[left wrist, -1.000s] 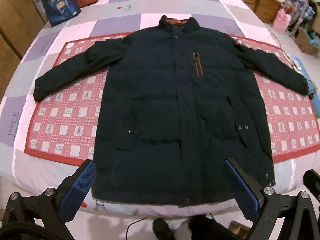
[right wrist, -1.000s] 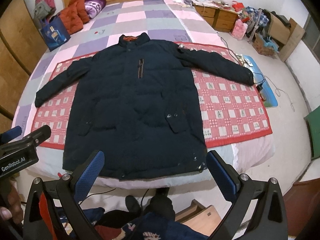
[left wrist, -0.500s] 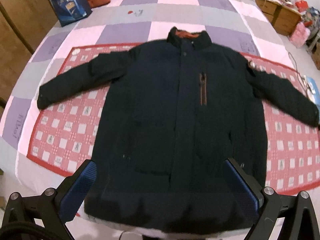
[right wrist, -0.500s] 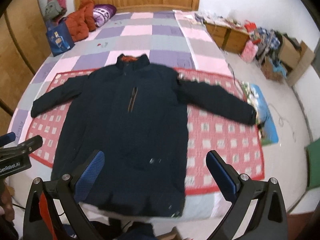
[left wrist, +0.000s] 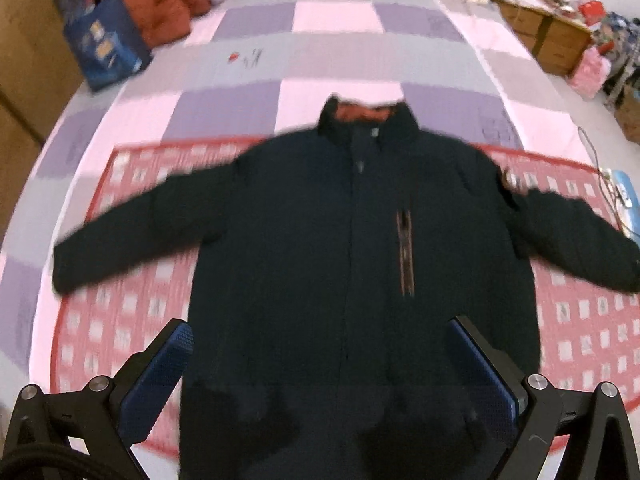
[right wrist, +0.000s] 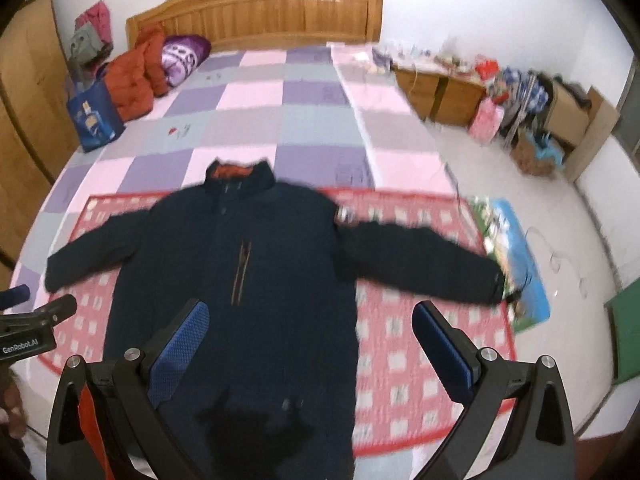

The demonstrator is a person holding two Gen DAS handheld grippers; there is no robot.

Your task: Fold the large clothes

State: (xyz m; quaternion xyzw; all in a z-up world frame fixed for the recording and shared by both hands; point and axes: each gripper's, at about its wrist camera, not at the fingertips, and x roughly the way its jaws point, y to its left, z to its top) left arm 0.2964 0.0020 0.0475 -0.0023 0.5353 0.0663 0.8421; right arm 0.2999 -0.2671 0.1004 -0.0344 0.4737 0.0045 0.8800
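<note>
A large dark navy padded jacket [left wrist: 320, 248] [right wrist: 256, 280] lies flat and face up on a red checked mat [left wrist: 120, 312] [right wrist: 420, 344], sleeves spread out to both sides, collar toward the headboard. My left gripper [left wrist: 320, 336] hangs open above the jacket's lower front, holding nothing. My right gripper [right wrist: 310, 320] is open too, over the jacket's right side and the mat. The left gripper's body [right wrist: 28, 336] shows at the left edge of the right wrist view. Both views are blurred by motion.
The mat lies on a bed with a pink, purple and grey patchwork cover [right wrist: 280, 120]. A blue bag [left wrist: 108, 52] and red cushions [right wrist: 136, 76] sit at the far left. Wooden cabinets [right wrist: 440, 88] and clutter stand on the right, cables [right wrist: 560, 260] on the floor.
Both grippers have moved forward over the bed, so the jacket now fills more of each view and its hem has dropped to the frame bottom. Both stay open.
</note>
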